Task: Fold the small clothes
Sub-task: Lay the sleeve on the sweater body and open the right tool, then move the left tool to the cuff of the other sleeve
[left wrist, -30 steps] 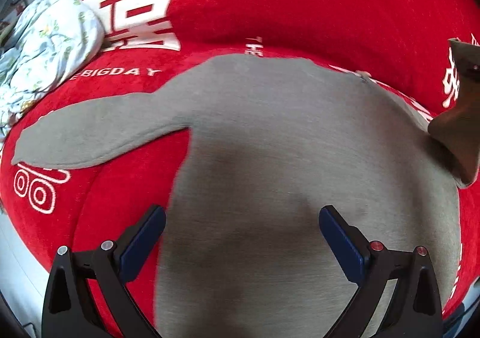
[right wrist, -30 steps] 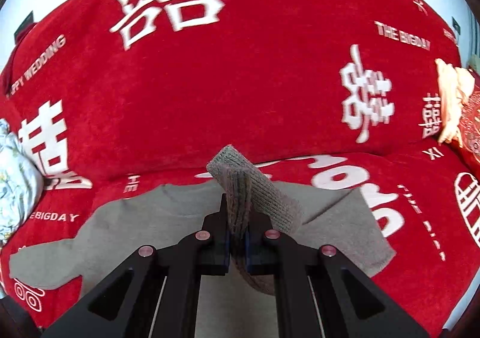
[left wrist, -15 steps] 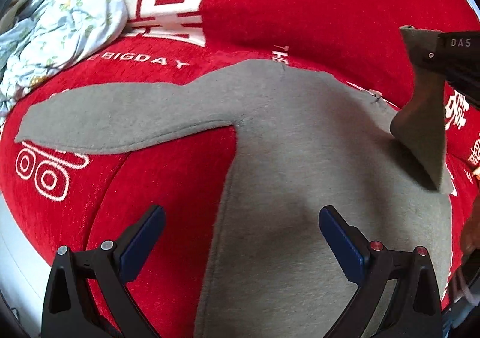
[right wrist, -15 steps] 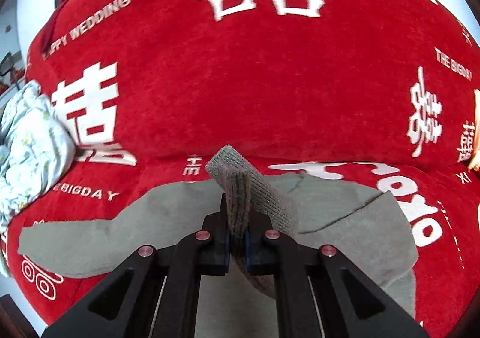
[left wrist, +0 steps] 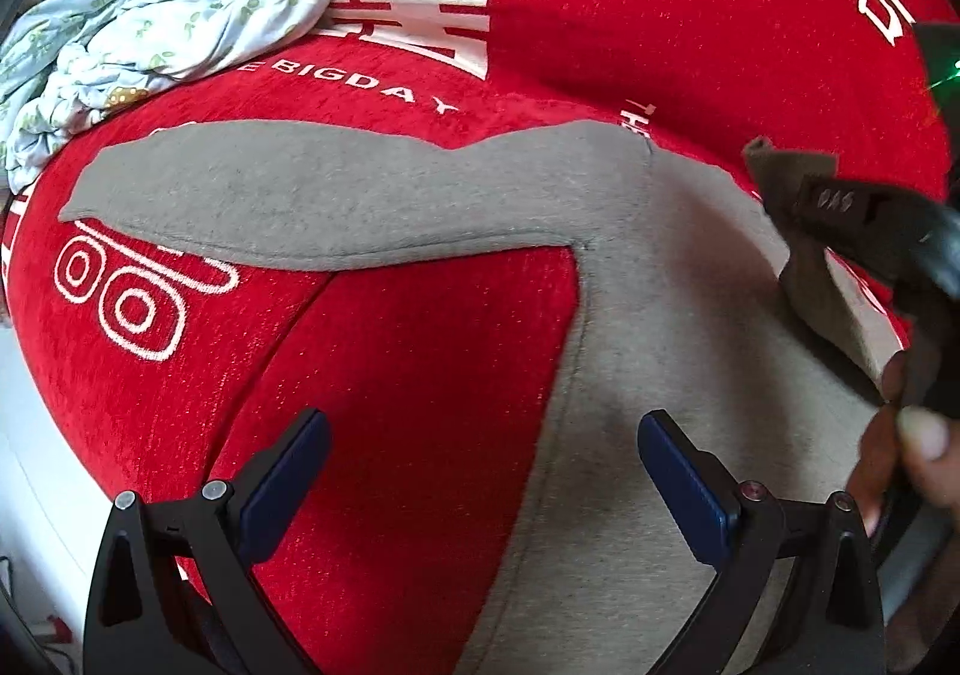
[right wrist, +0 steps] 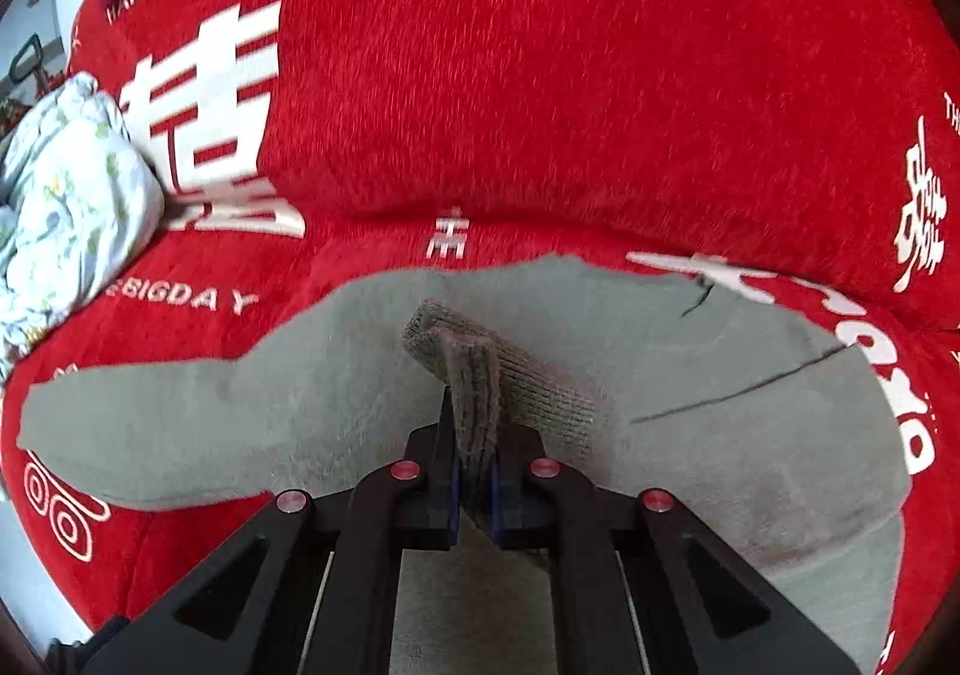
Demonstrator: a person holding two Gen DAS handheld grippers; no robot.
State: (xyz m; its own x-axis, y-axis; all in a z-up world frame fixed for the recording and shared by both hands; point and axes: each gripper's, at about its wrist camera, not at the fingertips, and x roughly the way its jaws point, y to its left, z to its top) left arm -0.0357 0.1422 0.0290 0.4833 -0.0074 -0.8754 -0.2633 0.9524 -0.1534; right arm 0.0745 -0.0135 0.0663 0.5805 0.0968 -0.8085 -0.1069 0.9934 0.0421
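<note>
Grey fabric is filling most of both views: a small grey top (right wrist: 690, 423) is lying spread flat on a red cover (right wrist: 510, 105) printed with white characters and English words. One long sleeve (left wrist: 312, 195) is stretching out to the left across the cover, its end lying just above a white ringed motif. The body of the top is running from the far seam toward the near right.

The right gripper (right wrist: 474, 471) is pressing its jaws together on a ribbed cuff (right wrist: 474, 375), which is standing up between the blue pads while the rest of that sleeve is trailing down to the right over the body of the garment. In the left wrist view the same gripper (left wrist: 798, 207) is showing at the right edge with the cuff pinched in it, raised over the right shoulder area, and a hand (left wrist: 906, 447) is gripping its handle at the near right.

The left gripper (left wrist: 480, 471) is hanging with its jaws spread wide and nothing between them, one blue pad over bare red cover, the other over the grey body, the garment's side edge running between them.

A crumpled pale floral cloth (left wrist: 168, 3) is lying at the far left on the cover, apart from the top.
</note>
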